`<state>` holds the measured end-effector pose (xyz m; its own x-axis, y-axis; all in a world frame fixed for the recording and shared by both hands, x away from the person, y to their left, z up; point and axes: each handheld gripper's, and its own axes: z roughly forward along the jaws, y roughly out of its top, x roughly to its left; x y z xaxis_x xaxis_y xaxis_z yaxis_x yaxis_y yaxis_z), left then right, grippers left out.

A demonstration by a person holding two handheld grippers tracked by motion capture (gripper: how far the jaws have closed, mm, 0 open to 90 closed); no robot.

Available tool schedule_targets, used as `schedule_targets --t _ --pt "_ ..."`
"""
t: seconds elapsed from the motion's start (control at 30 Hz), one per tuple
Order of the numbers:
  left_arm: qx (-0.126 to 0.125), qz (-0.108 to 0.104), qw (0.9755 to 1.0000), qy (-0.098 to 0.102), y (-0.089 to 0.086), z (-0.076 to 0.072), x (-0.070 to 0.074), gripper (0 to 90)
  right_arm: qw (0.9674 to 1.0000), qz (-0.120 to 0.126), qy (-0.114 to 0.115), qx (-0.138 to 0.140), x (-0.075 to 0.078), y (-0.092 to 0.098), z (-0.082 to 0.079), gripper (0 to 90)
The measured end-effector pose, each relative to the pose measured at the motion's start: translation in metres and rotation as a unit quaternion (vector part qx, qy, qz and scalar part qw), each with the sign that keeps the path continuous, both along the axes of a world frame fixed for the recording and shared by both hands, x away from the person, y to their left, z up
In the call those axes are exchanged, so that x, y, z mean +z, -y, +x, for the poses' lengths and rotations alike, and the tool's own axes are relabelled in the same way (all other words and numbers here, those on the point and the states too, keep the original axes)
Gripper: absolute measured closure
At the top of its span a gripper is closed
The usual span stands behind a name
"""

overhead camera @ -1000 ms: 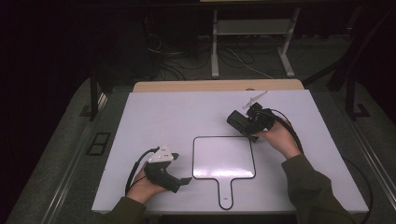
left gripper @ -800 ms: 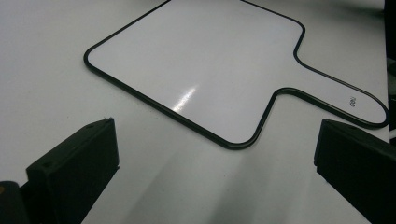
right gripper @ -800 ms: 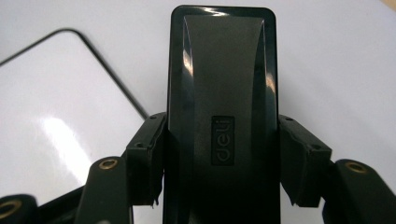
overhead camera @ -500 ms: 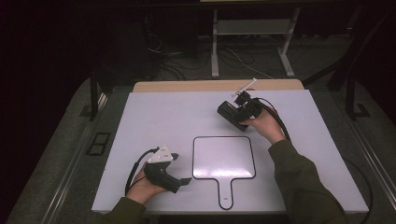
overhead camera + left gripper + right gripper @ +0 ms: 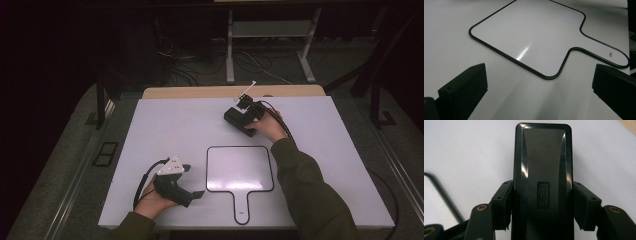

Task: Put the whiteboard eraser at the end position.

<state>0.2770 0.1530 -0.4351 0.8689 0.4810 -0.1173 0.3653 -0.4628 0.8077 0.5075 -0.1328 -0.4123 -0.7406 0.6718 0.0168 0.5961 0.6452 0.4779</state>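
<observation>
Right tongs [image 5: 239, 120] clamp a black eraser [image 5: 543, 182], arm outstretched; left tongs [image 5: 192, 196] rest agape.

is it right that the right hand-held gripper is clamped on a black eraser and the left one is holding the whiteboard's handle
Not quite. The right hand-held gripper is clamped on the black eraser, but the left hand-held gripper holds nothing: the left gripper view shows its jaws wide apart, short of the whiteboard.
</observation>
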Motion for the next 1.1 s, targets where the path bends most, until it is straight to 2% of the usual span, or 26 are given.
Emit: schedule_targets --t 0.1,0.2,0.33,0.4,0.6,0.87,1.1 --pt "0.0 -0.001 1.0 0.001 0.0 0.0 0.0 0.0 0.9999 -0.013 0.0 0.001 -0.007 -0.001 0.002 38.4" --pt "0.0 0.0 1.0 0.001 0.0 0.0 0.0 0.0 0.9999 -0.009 -0.003 0.004 -0.012 -0.001 0.003 38.4" --pt "0.001 0.0 1.0 -0.001 0.0 0.0 0.0 0.0 0.9996 0.025 0.011 -0.008 -0.005 0.003 0.001 36.8" --pt "0.004 -0.002 1.0 -0.002 0.0 0.0 0.0 0.0 0.9989 0.044 0.009 -0.011 -0.001 0.007 0.0 34.1" --pt "0.008 -0.001 1.0 -0.003 -0.001 0.001 0.0 0.0 0.9972 0.072 0.016 -0.015 0.006 0.021 -0.007 30.5" --pt "0.009 0.002 1.0 -0.003 -0.001 0.002 -0.001 0.0 0.9955 0.084 0.044 -0.01 0.011 0.03 -0.022 28.5" --pt "0.008 0.003 1.0 -0.001 -0.002 0.001 -0.001 0.0 0.9934 0.102 0.052 -0.012 0.014 0.038 -0.035 28.5"
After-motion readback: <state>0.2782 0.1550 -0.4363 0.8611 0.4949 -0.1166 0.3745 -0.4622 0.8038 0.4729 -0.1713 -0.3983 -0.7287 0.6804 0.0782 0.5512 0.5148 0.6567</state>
